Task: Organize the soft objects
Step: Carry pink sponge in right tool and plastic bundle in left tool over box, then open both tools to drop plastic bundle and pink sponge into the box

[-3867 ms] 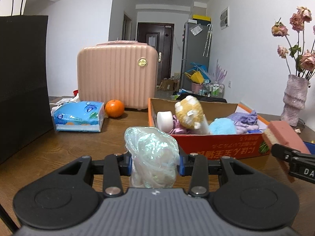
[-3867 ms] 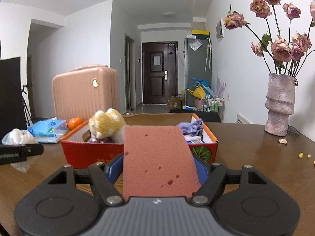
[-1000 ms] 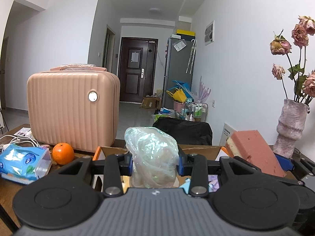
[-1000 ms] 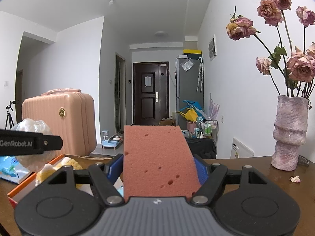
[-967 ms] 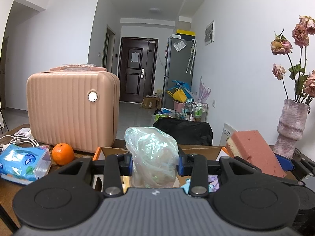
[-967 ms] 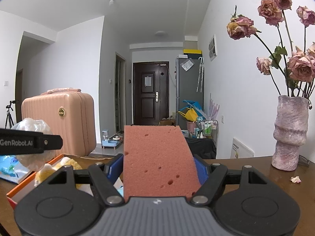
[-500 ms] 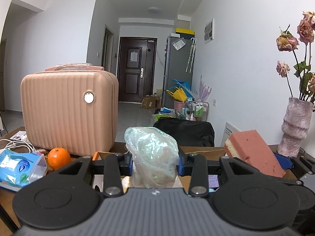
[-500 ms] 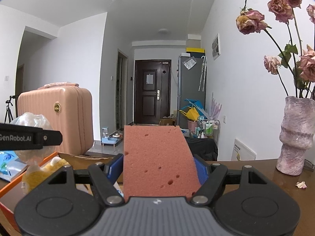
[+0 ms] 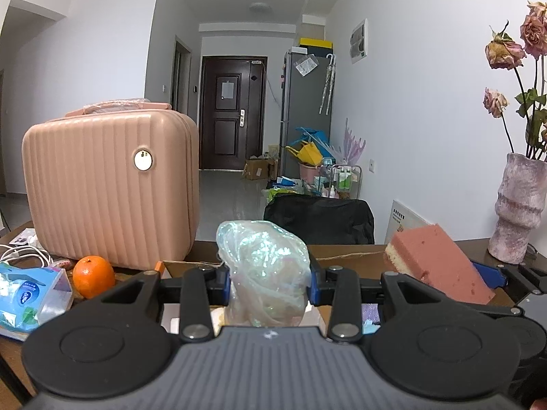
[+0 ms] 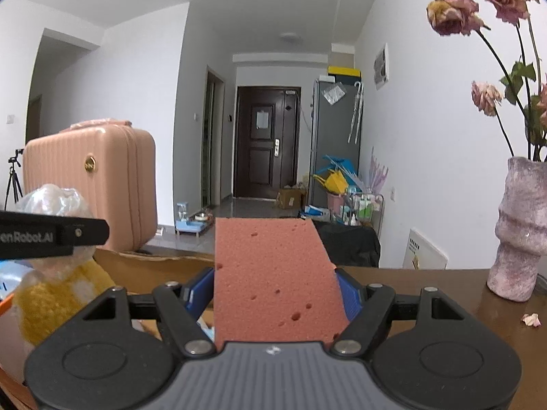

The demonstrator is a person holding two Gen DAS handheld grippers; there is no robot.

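Keep both grippers over the cardboard box (image 9: 345, 260) just below the jaws. Your right gripper (image 10: 277, 294) pinches the pink sponge (image 10: 273, 273); your left gripper (image 9: 268, 282) pinches the crumpled plastic bag (image 9: 263, 266). Lower first, then spread the jaws.

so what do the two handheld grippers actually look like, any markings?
Both match: left gripper and right gripper have black linkage arms with silver pivot screws, two round black discs, a ribbed grey body and blue pads. The left finger's side reads "enRobot.AI" in grey. No sleeves or cables visible.
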